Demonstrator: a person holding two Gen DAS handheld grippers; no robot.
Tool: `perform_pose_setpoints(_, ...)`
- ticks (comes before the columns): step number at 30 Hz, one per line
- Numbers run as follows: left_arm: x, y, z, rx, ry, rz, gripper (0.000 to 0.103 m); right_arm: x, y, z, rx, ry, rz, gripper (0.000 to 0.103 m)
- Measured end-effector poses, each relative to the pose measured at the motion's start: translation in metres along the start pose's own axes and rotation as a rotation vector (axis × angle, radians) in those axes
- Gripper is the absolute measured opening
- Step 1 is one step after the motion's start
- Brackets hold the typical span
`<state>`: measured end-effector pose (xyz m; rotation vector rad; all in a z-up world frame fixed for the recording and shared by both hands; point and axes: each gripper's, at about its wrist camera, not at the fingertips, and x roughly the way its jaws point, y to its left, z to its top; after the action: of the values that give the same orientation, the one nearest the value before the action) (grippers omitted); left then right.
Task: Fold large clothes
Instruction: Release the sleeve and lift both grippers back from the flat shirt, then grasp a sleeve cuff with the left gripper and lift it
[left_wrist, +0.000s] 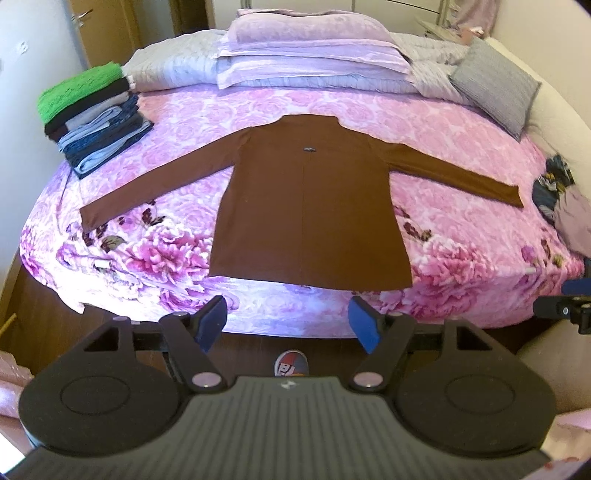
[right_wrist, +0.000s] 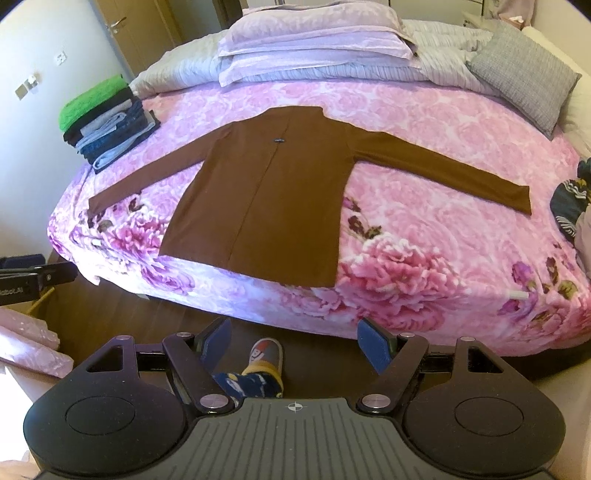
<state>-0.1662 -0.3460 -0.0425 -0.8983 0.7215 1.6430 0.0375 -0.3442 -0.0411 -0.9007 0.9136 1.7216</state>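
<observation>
Left gripper in the foreground, blue pads spread wide apart, nothing between them, held above dark wooden floor short of the foot of the bed. Right gripper likewise parted wide and empty, just off the bed's near edge, with a slippered foot of the person below it. Beyond both, a bed covered by a pink floral bedspread. Spread flat across its middle, a brown long-sleeved top, hem toward the grippers, collar toward the headboard end, both sleeves stretched out to either side, a small dark tag near the neck. At the far left corner of the bed, a stack of folded clothes topped by something green. At the far end, lilac pillows piled on folded bedding, with a grey cushion at right. At the right edge, a heap of patterned cloth, apart from the top's sleeve.
</observation>
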Motion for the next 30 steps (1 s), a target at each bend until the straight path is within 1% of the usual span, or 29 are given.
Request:
perform_pose_setpoints(5, 0.016, 0.034, 0.015, -0.073, -0.011, 0.027, 0.069, 0.011, -0.001, 0.017, 0.019, -0.006, 0.014, 0.072)
perform_pose_setpoints(7, 0.027, 0.053, 0.023, -0.117, -0.014, 0.034, 0.069, 0.017, -0.003, 0.027, 0.035, -0.014, 0.015, 0.072)
perform_pose_setpoints(9, 0.040, 0.074, 0.032, -0.176, -0.019, 0.025, 0.069, 0.026, -0.008, 0.040, 0.061, -0.021, 0.011, 0.072)
perform_pose_setpoints(12, 0.068, 0.115, 0.046, -0.287, -0.042, 0.018, 0.068, 0.041, -0.016, 0.063, 0.111, -0.046, 0.010, 0.072)
perform_pose_setpoints(14, 0.088, 0.145, 0.057, -0.371, -0.045, 0.006, 0.065, 0.052, -0.024, 0.082, 0.160, -0.065, 0.010, 0.072)
perform_pose_setpoints(17, 0.129, 0.195, 0.077, -0.509, -0.052, -0.024, 0.062, 0.071, -0.040, 0.118, 0.249, -0.100, 0.023, 0.072)
perform_pose_setpoints(19, 0.161, 0.229, 0.089, -0.590, -0.057, -0.031, 0.058, 0.089, -0.049, 0.146, 0.319, -0.116, 0.027, 0.072)
perform_pose_setpoints(21, 0.198, 0.266, 0.099, -0.687, -0.058, -0.041, 0.050, 0.106, -0.056, 0.171, 0.381, -0.121, 0.024, 0.072)
perform_pose_setpoints(23, 0.233, 0.301, 0.105, -0.788, -0.057, -0.050, 0.048, 0.129, -0.060, 0.199, 0.438, -0.110, 0.020, 0.072)
perform_pose_setpoints(25, 0.270, 0.338, 0.108, -0.884, -0.051, -0.029, 0.047, 0.157, -0.060, 0.225, 0.477, -0.090, 0.002, 0.072)
perform_pose_setpoints(28, 0.319, 0.387, 0.107, -0.992, -0.054, -0.006, 0.047, 0.200, -0.055, 0.256, 0.494, -0.064, -0.035, 0.072)
perform_pose_setpoints(30, 0.348, 0.414, 0.103, -1.052, -0.054, 0.013, 0.042, 0.226, -0.048, 0.269, 0.487, -0.053, -0.057, 0.072)
